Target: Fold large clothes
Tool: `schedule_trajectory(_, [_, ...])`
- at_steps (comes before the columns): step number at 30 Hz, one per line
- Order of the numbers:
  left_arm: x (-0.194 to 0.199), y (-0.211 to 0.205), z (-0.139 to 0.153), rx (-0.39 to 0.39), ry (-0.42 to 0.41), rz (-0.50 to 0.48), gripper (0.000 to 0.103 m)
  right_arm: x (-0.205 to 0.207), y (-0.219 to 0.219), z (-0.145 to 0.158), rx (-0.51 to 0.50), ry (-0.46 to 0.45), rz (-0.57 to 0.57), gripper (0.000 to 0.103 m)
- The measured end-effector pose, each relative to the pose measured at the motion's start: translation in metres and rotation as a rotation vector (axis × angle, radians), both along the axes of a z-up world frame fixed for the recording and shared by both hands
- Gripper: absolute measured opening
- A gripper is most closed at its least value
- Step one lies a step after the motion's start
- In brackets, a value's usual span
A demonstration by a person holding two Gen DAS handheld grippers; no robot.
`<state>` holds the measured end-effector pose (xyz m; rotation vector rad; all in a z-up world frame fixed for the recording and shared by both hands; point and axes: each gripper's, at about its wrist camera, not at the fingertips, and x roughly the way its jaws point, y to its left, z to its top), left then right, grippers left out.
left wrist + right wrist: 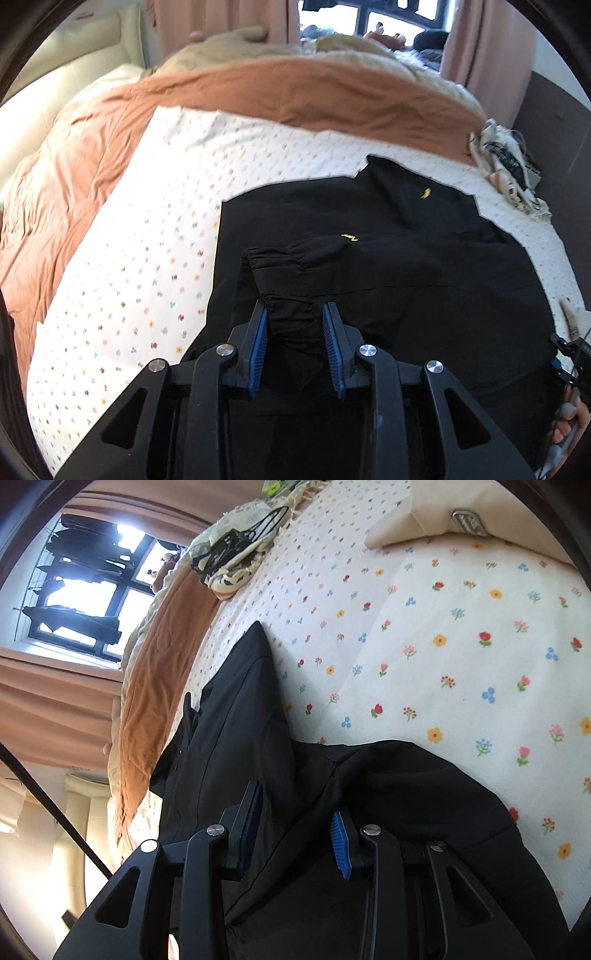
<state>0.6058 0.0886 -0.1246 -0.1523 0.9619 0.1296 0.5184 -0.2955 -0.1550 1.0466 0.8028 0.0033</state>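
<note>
Both pairs of jaws stand apart with black cloth between the blue pads. On the left gripper [295, 314] a gathered cuff of the garment [388, 258] sits bunched in the gap, but whether the pads press it cannot be told, since space shows on either side of the fabric. On the right gripper [295, 812] the jaws are spread wide, a fold of the garment [236, 709] passing between them and draped over the frame; the left finger is partly hidden by the cloth, and a grip cannot be confirmed. The garment lies on a sheet [155, 229] printed with small flowers, spread across the near part of the bed, with two small yellow marks [425, 193] on its upper face. In the right wrist view one long part of it runs away toward the window [85, 590]. Beyond the sheet lies an orange quilt [295, 96], folded back. A patterned cloth bundle [509, 166] sits at the sheet's far right edge, near but apart from the garment. Pink curtains [55, 701] frame the window. A cream pillow [424, 517] rests on the sheet, well apart from the garment.
</note>
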Motion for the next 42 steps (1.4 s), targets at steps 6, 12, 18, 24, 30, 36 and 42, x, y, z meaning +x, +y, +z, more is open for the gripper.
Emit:
schedule_trajectory(6, [0.006, 0.008, -0.024, -0.017, 0.052, 0.038, 0.035, 0.010, 0.003, 0.006, -0.003, 0.004, 0.025, 0.049])
schedule_trajectory(12, [-0.017, 0.017, -0.011, -0.066, -0.004, 0.059, 0.093, 0.015, 0.018, 0.014, -0.058, -0.005, 0.090, 0.074])
schedule_trajectory(18, [-0.067, 0.025, 0.024, -0.091, -0.038, 0.083, 0.093, -0.007, 0.025, 0.019, -0.079, -0.022, 0.126, 0.074])
schedule_trajectory(24, [-0.131, 0.031, 0.062, -0.100, -0.100, 0.070, 0.093, -0.034, 0.037, 0.050, -0.208, -0.090, 0.142, 0.086])
schedule_trajectory(30, [-0.194, 0.039, 0.093, -0.126, -0.170, 0.057, 0.093, -0.100, 0.044, 0.074, -0.360, -0.187, 0.161, 0.103])
schedule_trajectory(36, [-0.260, 0.047, 0.117, -0.162, -0.269, 0.067, 0.103, -0.175, 0.028, 0.094, -0.362, -0.276, 0.151, 0.103])
schedule_trajectory(42, [-0.319, 0.049, 0.128, -0.167, -0.352, 0.073, 0.103, -0.240, 0.010, 0.114, -0.422, -0.338, 0.165, 0.103])
